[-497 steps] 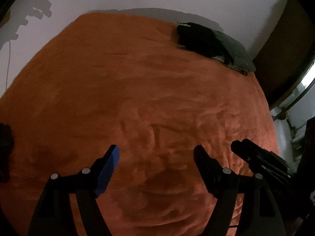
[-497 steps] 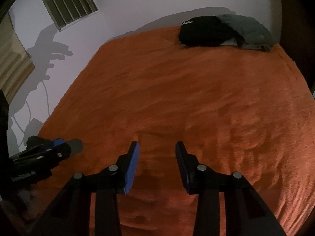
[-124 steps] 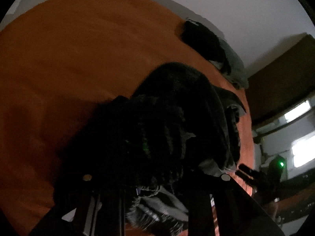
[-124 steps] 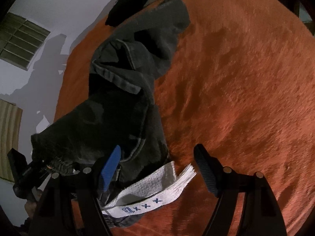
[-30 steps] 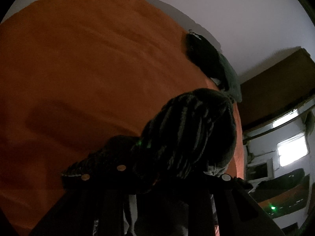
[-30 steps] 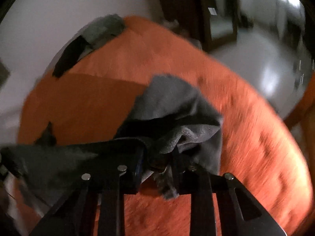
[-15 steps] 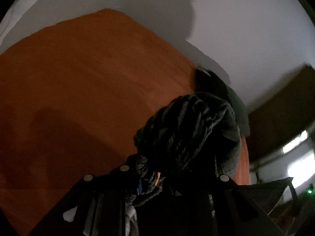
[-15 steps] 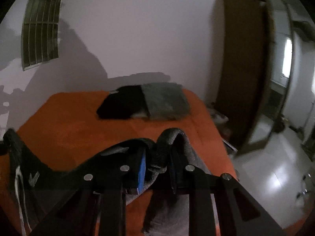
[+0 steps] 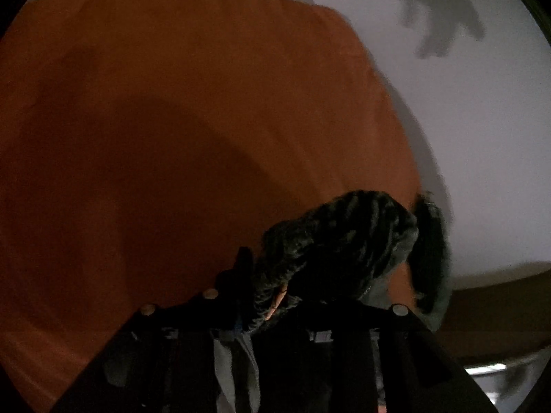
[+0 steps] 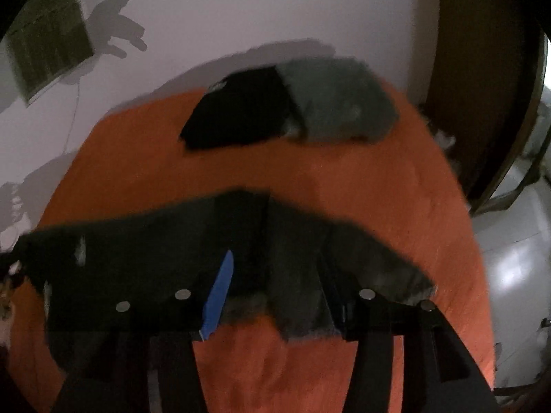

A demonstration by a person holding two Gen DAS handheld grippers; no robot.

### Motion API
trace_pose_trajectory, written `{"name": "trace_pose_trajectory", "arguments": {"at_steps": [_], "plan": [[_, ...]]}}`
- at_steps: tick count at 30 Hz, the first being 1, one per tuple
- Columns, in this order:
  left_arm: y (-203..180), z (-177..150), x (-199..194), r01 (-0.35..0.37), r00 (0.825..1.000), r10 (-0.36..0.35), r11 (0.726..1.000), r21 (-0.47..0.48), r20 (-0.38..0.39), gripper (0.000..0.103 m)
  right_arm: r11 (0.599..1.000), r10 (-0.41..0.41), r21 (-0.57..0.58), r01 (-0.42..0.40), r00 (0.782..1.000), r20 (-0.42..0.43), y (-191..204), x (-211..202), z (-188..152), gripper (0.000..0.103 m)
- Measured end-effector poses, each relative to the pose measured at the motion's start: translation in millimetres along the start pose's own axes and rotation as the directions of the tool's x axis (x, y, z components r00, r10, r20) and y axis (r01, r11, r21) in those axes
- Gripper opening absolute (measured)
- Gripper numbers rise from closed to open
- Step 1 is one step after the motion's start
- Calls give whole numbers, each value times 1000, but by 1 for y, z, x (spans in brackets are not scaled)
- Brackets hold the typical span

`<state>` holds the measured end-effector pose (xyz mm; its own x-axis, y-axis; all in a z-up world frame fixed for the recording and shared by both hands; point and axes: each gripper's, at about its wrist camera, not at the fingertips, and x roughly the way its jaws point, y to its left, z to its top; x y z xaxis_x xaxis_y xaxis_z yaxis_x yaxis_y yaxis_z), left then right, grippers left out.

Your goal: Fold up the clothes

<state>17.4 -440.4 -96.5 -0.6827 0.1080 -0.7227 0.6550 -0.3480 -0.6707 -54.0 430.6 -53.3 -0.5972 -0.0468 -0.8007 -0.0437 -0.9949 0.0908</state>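
The left gripper is clamped on a bunched, ribbed fold of the dark garment; the cloth swells up out of the narrow gap between its black fingers in a rounded, corded lump, and a paler grey lining shows beneath it. Behind this lies the orange bedspread, a soft plush cover with a broad dark shadow across it, meeting a plain pale wall.

In the right wrist view the same garment hangs stretched out as a wide, flat, dark grey band above the bed, its lower edge ragged and frayed-looking, its far left end running off toward the picture's edge. The right gripper stands with its fingers spread wide, one blue pad edge-on and the other finger black; the cloth is in front of and between them, but the blur leaves it unclear whether either finger touches it.

Farther up the orange bedspread, near the wall, sit two flat folded pieces side by side and touching: a black folded garment on the left and a grey-green folded garment on the right. A slatted vent is set in the wall, and a dark wooden door frame stands at the right.
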Motion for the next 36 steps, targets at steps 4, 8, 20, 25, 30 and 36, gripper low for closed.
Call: {"name": "trace_pose_trajectory", "arguments": {"at_steps": [4, 8, 20, 25, 30, 36], "plan": [[7, -13, -13, 55, 997, -52, 998, 38, -61, 34, 1000, -2, -20, 0, 998, -68, -11, 21, -55, 53], [2, -32, -40, 86, 995, -79, 987, 133, -59, 44, 998, -42, -56, 36, 992, -122, -14, 54, -87, 53], [72, -6, -133, 22, 995, -31, 996, 87, 98, 56, 908, -255, -376, 184, 955, -150, 25, 142, -68, 22], [60, -31, -120, -67, 998, 64, 980, 188, 22, 56, 938, -219, -260, 227, 974, 59, -10, 64, -3, 21], [29, -75, -91, -94, 990, 124, 926, 365, -62, 56, 862, -476, -30, 506, 828, 295, -63, 5, 142, 39], [14, -114, -61, -27, 977, 118, 896, 443, -179, 56, 905, -424, 159, 395, 869, 253, -92, -30, 169, 62]]}}
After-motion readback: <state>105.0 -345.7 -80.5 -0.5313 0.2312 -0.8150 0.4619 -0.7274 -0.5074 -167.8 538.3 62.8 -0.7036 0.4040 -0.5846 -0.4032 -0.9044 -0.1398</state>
